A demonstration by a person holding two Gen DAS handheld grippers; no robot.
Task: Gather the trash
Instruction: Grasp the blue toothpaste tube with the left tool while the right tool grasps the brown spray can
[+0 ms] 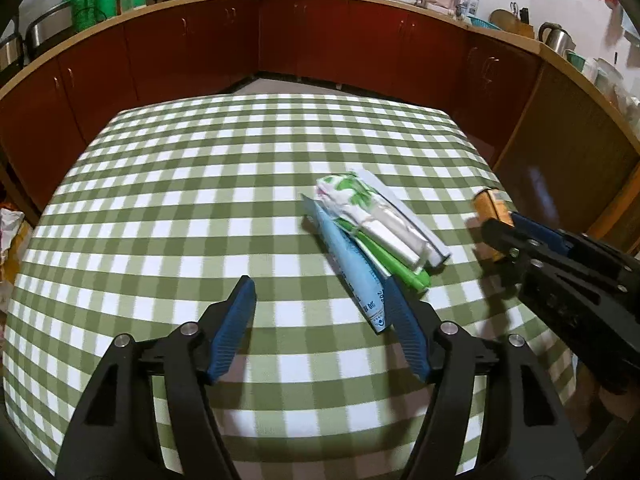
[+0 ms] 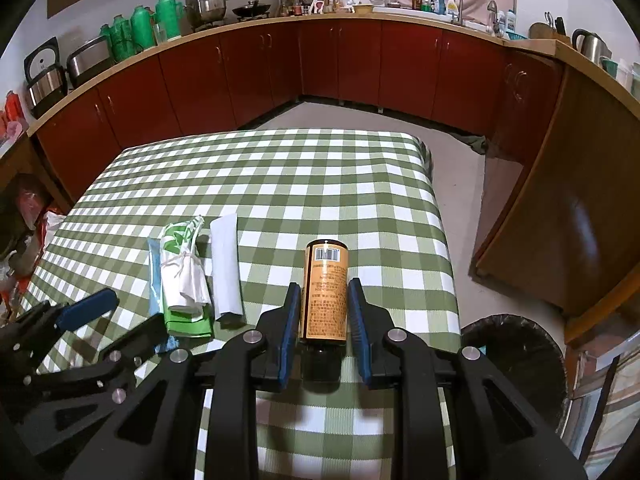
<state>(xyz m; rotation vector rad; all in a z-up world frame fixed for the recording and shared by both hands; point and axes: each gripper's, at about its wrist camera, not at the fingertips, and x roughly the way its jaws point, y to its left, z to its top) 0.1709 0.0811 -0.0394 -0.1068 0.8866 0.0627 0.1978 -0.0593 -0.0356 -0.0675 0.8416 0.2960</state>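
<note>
The right hand-held gripper brackets the bottle at lower centre of the right view; a thin gap shows on each side, so no firm grip. The round bottle could roll or slip as the jaws close. The left hand-held gripper gapes wide, empty, beside the wrappers on the tabletop. The bin is cut off lower right, and the bottle's cap sits in shadow.

Black skeletal left gripper and right gripper, ribbed blue finger pads, silver pivot screws
</note>
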